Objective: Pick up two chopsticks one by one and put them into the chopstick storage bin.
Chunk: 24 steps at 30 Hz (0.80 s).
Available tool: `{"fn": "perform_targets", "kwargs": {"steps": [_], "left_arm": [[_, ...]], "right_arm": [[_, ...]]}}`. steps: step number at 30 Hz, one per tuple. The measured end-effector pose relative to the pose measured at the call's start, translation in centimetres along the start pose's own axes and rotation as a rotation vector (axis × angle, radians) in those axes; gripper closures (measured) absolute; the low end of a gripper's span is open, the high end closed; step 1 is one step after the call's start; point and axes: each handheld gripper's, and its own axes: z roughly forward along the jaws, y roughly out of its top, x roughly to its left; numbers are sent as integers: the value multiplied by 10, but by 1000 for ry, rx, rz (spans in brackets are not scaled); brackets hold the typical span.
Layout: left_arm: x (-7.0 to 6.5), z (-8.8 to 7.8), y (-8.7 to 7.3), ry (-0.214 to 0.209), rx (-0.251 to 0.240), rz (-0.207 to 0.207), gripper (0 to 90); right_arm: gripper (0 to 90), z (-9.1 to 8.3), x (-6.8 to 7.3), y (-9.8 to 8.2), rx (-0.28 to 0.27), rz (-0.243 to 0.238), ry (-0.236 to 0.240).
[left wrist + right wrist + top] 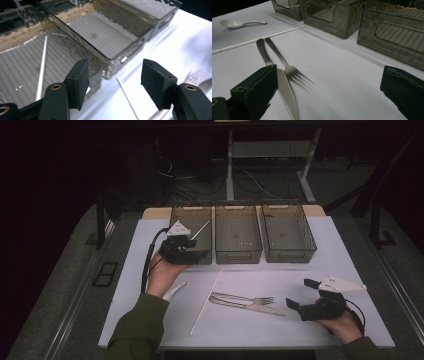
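White chopstick (pixel 42 65) lies in the left bin (pixel 15 72); claw (pixel 113 82) gapes empty.

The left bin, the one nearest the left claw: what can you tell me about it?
The left bin is a smoky, see-through plastic box, oblong and open-topped, with a ribbed floor. It stands upright at the left end of a row of three on the white table, beside the middle bin. One thin white stick lies slanted inside. The left claw hovers at its near end, open.

**No readable markings**

No text, label, brand, number or sign can be read anywhere. The views are dim, so faint embossing on the cutlery or bins may be there but cannot be made out.
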Motion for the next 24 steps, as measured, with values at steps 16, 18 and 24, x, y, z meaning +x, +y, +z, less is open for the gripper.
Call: {"fn": "perform_targets", "kwargs": {"steps": [16,18,24], "left_arm": [[-40,-1,-46,-28,22,-6,358],[-43,-3,-52,-21,25,-7,369],[-53,-7,-71,-20,28,-18,441]], "right_arm": [[14,0,0,0,-2,3,-2],[14,0,0,0,-3,2,-3],[14,0,0,0,-1,2,-4]]}}
